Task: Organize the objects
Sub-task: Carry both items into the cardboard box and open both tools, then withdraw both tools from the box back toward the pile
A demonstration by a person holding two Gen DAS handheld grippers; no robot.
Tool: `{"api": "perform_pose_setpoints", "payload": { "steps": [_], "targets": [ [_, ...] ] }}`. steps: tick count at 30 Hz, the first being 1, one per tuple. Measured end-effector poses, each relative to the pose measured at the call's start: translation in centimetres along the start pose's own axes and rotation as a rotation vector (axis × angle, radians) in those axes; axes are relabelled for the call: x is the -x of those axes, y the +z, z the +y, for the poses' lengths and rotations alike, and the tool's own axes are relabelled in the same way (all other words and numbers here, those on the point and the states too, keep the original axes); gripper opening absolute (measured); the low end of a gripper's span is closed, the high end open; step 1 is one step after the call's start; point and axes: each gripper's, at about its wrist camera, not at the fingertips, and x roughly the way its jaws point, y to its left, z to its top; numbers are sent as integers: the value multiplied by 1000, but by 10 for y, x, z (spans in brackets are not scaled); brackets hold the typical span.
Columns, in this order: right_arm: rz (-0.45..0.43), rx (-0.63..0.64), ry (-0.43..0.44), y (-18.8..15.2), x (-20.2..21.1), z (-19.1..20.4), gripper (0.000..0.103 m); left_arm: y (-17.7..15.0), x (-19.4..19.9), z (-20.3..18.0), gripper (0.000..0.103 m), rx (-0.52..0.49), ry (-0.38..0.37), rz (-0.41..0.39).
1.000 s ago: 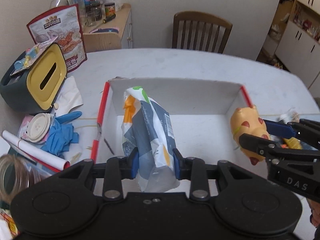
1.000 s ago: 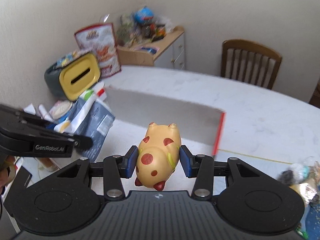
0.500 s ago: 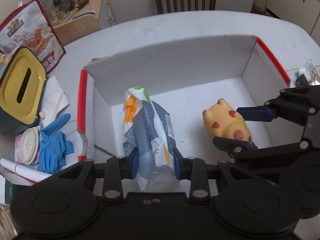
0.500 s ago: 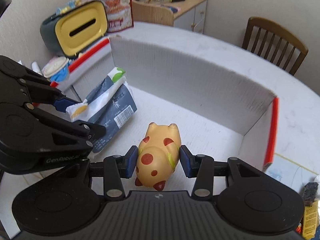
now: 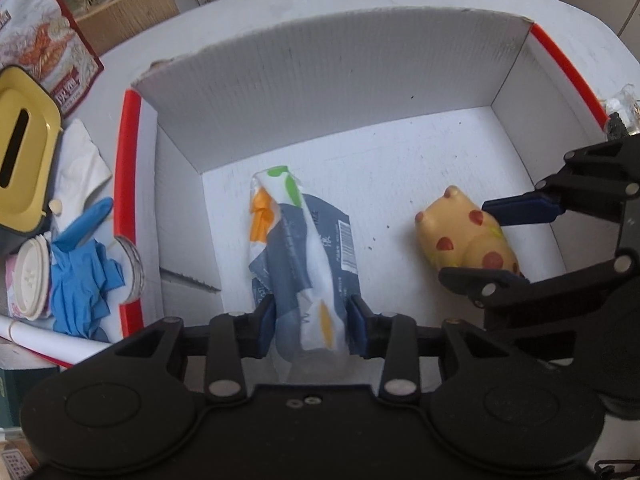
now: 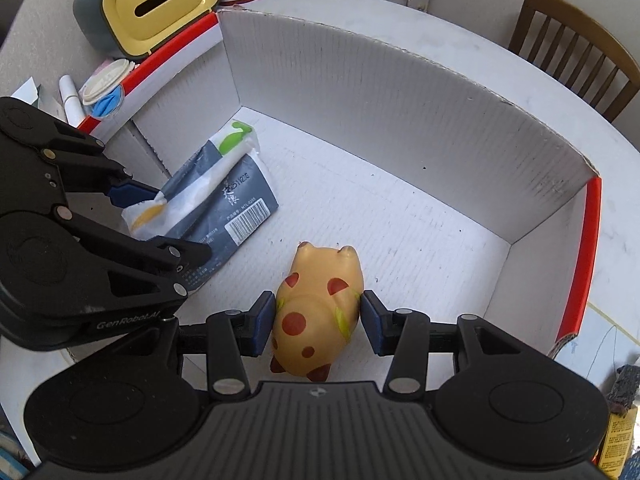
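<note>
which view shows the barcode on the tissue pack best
The right wrist view. There the tissue pack lies side-on, so its barcode faces the camera flat and unobstructed. In the left wrist view the pack runs away from the lens in the left gripper, so the barcode shows only as a narrow, foreshortened strip.

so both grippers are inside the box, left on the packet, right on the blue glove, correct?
Not quite. The right gripper is shut on the spotted pig toy, as the right wrist view shows. The blue glove lies outside the box. The left gripper does hold the packet.
</note>
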Motion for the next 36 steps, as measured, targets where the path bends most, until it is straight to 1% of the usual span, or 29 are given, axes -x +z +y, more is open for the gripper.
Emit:
{"api": "perform_pose_setpoints", "payload": {
  "steps": [3, 6, 9, 12, 17, 19, 21, 27, 31, 36],
  "targets": [
    [-1, -12, 5, 0, 0, -3, 47, -1, 1, 0, 40, 5, -12, 1],
    [-12, -8, 0, -2, 4, -4, 48, -1, 1, -1, 45, 6, -16, -4],
    [-28, -11, -3, -6, 11, -7, 54, -2, 5, -1, 48, 10, -26, -14],
    [-47, -13, 0, -10, 20, -10, 57, -5, 10, -1, 54, 15, -42, -29],
    [-105, -42, 19, -17, 46, -17, 57, -9, 24, -8, 65, 5, -30, -67],
    [-131, -53, 28, -20, 56, -20, 58, -12, 32, -10, 68, 9, -27, -87],
    [-159, -66, 33, -24, 68, -23, 59, -13, 39, -11, 68, 15, -32, -107],
    [-247, -117, 52, -40, 104, -28, 60, -21, 66, -20, 70, 34, -47, -186],
    [-308, -153, 60, -54, 131, -34, 60, -24, 89, -31, 73, 36, -62, -268],
    [-383, -188, 57, -78, 165, -42, 60, -25, 115, -52, 73, 37, -104, -357]
  ]
}}
